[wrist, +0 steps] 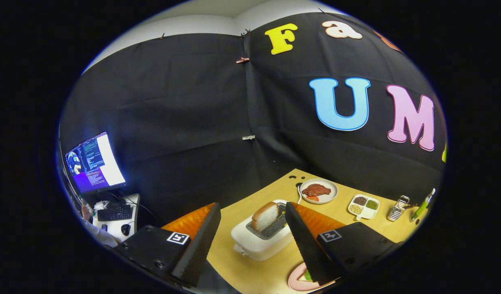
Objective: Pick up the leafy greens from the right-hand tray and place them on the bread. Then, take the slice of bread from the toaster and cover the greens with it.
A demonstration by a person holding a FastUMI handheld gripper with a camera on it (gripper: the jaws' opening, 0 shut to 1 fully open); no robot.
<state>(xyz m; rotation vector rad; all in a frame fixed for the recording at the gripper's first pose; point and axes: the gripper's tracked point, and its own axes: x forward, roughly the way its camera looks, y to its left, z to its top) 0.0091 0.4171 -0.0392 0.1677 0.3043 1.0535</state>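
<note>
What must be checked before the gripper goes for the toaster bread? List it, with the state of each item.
1. Gripper open, nothing between its fingers: ok.
2. Bread slice stands proud of the toaster, graspable: ok.
3. Slice lies just ahead, between the fingers: ok.
4. Greens on the pink plate: a green bit shows beside the right finger; properly seated on bread: cannot tell.
5. Meat plate and condiment tray stand beyond the toaster, out of the way: ok.
</note>
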